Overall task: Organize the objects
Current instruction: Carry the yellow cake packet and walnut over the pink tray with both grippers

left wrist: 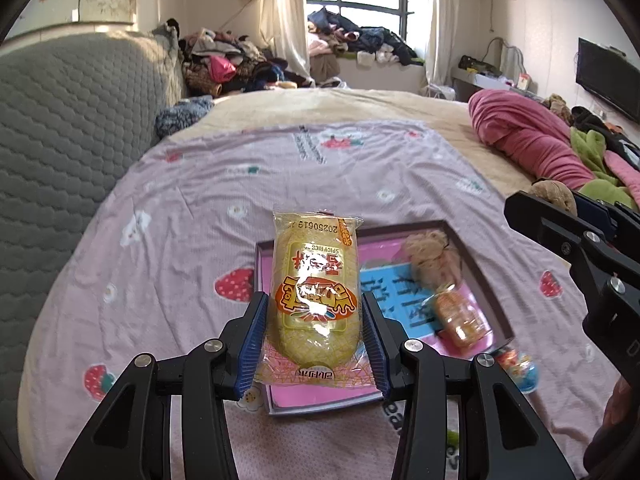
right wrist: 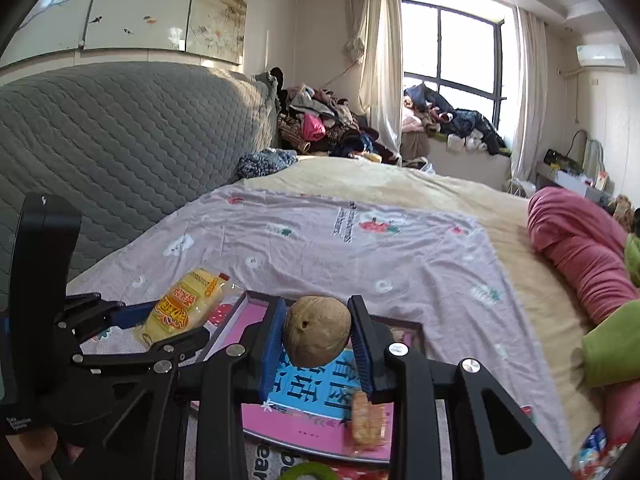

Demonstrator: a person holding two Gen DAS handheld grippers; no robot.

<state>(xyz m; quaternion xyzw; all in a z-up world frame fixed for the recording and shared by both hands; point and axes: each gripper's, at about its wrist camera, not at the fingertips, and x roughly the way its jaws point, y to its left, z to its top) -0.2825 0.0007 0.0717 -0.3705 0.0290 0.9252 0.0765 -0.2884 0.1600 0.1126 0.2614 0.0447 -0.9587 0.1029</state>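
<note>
Right now both my grippers are loaded above the shallow box lying on the strawberry-print sheet. My left gripper is clamped on the yellow rice-cracker packet, pads on its two long sides, so its long axis runs straight out ahead along my fingers, over the box's left part. My right gripper squeezes the walnut between its blue pads, hanging over the box's blue-and-pink floor.

Judging from this, the drop is short for both: the box sits directly below and slightly ahead. The walnut looks nearer the open middle.

What crowds the landing is a small orange-wrapped snack by the box's near right wall and a brownish lump behind it, blurred. Another bright wrapped sweet lies outside, just beside the box's corner. My two grippers stand close together, so lowering both at once could knock them together.
</note>
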